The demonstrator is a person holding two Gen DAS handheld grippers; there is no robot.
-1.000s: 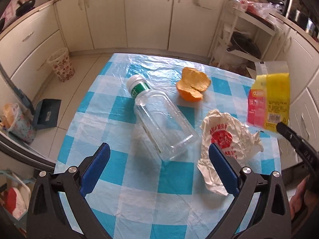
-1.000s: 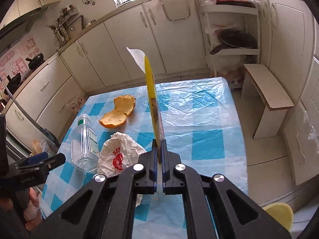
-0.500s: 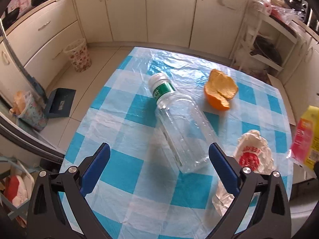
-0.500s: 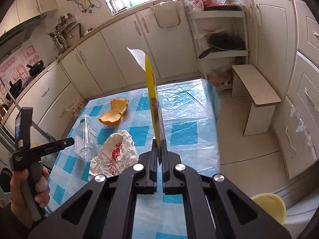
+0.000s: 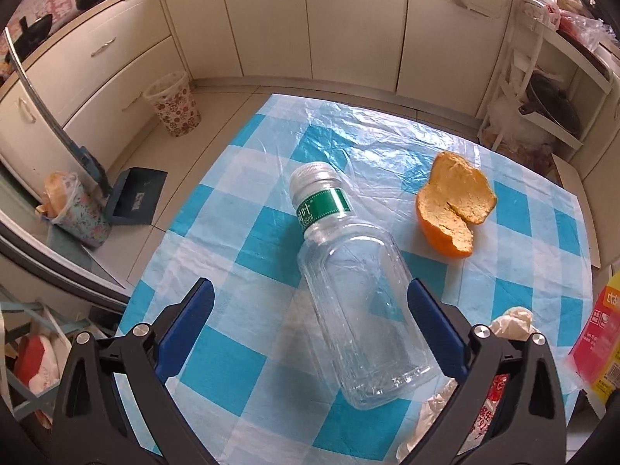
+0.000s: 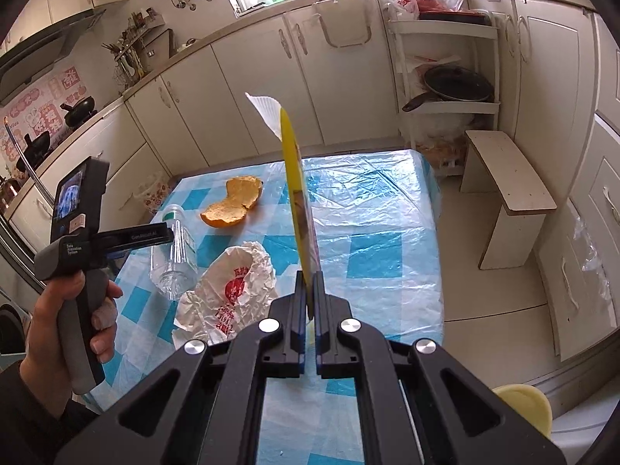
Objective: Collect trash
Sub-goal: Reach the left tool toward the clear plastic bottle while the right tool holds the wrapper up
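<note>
The right gripper (image 6: 308,290) is clamped tight on the bottom edge of a flat yellow snack packet (image 6: 294,193), which stands edge-on and upright out of the closed jaws, its torn white top curling away at the upper end; the same packet shows at the right border of the left wrist view (image 5: 598,343), lifted clear of the table (image 5: 217,364). The left gripper (image 5: 310,310) is spread wide, its blue pads (image 5: 186,319) well apart on either side of a clear plastic bottle (image 5: 360,306) that lies on its side on the blue-and-white checked cover, base toward the near edge, white cap and green label pointing toward the far edge. The pads do not touch the bottle. In the right wrist view, the person's left hand (image 6: 58,325) grips that tool's handle by the table's left edge. An orange peel (image 5: 453,209) sits cupped and open toward the far right part of the table, apart from the bottle. A crumpled white wrapper with red print (image 6: 228,290) rests near the near right corner, just beside the bottle's base. On the floor past the far left corner stands a flowered waste basket (image 5: 174,106).
</note>
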